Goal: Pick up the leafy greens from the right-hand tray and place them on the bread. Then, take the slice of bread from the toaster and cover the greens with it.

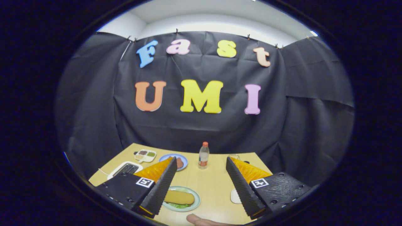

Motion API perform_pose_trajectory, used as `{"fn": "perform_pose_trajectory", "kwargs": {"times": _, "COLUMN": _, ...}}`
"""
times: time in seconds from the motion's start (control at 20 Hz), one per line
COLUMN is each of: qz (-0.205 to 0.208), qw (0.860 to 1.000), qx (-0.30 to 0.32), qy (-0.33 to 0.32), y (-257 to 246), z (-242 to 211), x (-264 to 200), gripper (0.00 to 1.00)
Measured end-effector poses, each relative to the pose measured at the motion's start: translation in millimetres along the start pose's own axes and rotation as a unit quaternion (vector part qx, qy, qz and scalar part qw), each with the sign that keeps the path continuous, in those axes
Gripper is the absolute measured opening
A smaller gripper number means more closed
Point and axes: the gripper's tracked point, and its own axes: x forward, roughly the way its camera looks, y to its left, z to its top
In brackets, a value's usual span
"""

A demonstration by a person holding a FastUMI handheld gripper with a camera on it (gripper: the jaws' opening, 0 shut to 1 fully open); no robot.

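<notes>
Gripper view, listed near to far.
Fingertip: a person's fingertip [201, 220] at the nearest bench edge, between the two claw fingers.
Claw: claw [200, 165] released, jaws spread wide, nothing between them; it hangs above the bench, fingers with ridged black pads and orange backs.
Bench: pale wood bench [213, 185] carrying every item below.
Green plate: green plate [194, 204] just inside the left finger, partly covered by it.
Bread: slice of bread [179, 197] lying flat on the green plate.
Leafy greens: leafy greens [179, 205] peeking out from under the bread's near edge, on the same plate.
White tray: part of a white tray [235, 196] beside the right finger, mostly hidden; contents cannot be told.
Toaster: white toaster [125, 169] beyond the left finger, slots up; contents cannot be told.
Blue plate: blue plate [183, 160] past the left fingertip, a reddish-brown food item on it.
Bottle: clear bottle [203, 155] with orange cap, upright, beyond the gap between the fingers.
Compartment dish: small white divided dish [145, 155] with green and brown fillings, at the far left of the bench.
</notes>
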Motion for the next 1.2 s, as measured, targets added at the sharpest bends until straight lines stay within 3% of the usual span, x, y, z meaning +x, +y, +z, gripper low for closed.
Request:
{"fn": "perform_pose_trajectory", "kwargs": {"times": 0.25, "qz": -0.005, "qw": 0.998, "qx": -0.003, "qy": -0.062, "y": -29.7, "z": 29.6, "x": -50.2, "gripper": 0.96}}
{"fn": "perform_pose_trajectory", "kwargs": {"times": 0.5, "qz": 0.025, "qw": 0.993, "qx": -0.016, "qy": -0.111, "y": -30.4, "z": 30.9, "x": -81.6, "gripper": 0.95}}
{"fn": "perform_pose_trajectory", "kwargs": {"times": 0.75, "qz": 0.039, "qw": 0.994, "qx": -0.01, "qy": -0.1, "y": -19.3, "z": 20.4, "x": -72.0, "gripper": 0.95}}
{"fn": "perform_pose_trajectory", "kwargs": {"times": 1.2, "qz": 0.019, "qw": 0.997, "qx": -0.011, "qy": -0.067, "y": -24.5, "z": 5.5, "x": -39.7, "gripper": 0.95}}
